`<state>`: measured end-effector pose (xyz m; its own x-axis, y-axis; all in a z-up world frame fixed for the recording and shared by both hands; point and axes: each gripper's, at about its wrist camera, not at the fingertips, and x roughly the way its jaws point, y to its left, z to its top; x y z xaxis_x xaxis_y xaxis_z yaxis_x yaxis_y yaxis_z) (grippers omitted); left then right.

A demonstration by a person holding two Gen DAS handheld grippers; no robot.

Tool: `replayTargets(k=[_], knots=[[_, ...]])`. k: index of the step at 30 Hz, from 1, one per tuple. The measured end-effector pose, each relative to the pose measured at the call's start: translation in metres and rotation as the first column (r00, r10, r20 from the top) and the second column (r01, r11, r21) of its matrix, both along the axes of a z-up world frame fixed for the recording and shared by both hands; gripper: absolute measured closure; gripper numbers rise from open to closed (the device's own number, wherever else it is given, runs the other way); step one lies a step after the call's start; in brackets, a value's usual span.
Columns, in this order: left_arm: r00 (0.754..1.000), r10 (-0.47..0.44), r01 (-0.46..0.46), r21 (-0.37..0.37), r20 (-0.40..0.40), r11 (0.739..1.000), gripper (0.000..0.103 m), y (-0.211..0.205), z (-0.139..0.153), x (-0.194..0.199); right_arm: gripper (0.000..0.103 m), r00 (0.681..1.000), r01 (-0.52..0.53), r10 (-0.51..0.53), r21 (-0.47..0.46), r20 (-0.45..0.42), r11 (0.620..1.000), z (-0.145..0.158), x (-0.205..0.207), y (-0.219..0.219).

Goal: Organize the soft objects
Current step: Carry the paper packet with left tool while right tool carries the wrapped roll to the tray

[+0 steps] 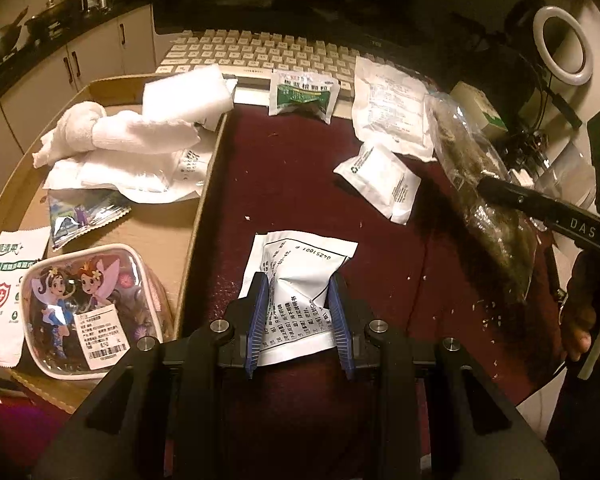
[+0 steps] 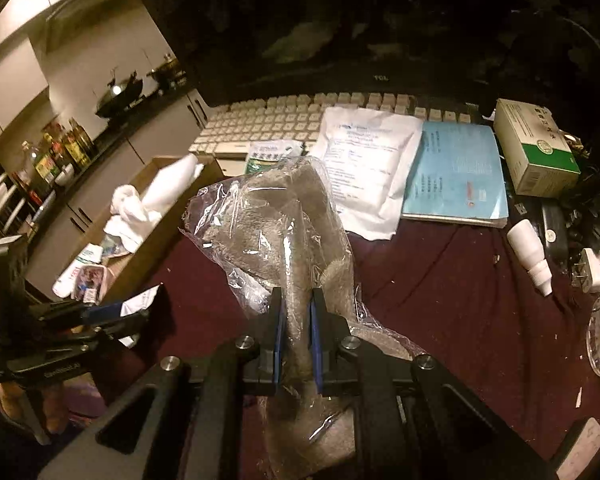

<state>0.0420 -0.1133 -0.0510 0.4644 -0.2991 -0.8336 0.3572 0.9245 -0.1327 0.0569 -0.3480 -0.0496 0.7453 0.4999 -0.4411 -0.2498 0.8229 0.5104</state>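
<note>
My left gripper (image 1: 299, 286) is shut on a white printed sachet (image 1: 300, 272) held just above the dark red tablecloth; it also shows in the right wrist view (image 2: 138, 304). My right gripper (image 2: 296, 300) is shut on a grey towel in clear plastic wrap (image 2: 276, 216), lifted over the table; the wrapped towel also shows in the left wrist view (image 1: 484, 184). A cardboard box (image 1: 204, 184) at the left holds white towels (image 1: 116, 132), a cartoon pouch (image 1: 88, 300) and wipes packets.
On the cloth lie a green sachet (image 1: 302, 94), a small white sachet (image 1: 380, 178) and a large white packet (image 1: 388, 108). A keyboard (image 1: 260, 50) and monitor stand behind. A blue booklet (image 2: 456, 172), medicine box (image 2: 536, 144) and dropper bottle (image 2: 528, 248) are at the right.
</note>
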Motion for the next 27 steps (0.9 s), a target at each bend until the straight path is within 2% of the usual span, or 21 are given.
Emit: replayTargets(k=[10, 27], knots=[[1.000, 0.023, -0.022, -0.069, 0.011, 0.997, 0.073, 0.010, 0.016, -0.007, 0.093, 0.999, -0.037, 0.037, 0.047, 0.011, 0.998, 0.008, 0.000, 0.012], [0.990, 0.085, -0.061, -0.201, 0.114, 0.978, 0.073, 0.048, 0.079, -0.019, 0.093, 0.986, -0.149, 0.141, 0.092, 0.083, 0.985, 0.052, 0.008, 0.050]])
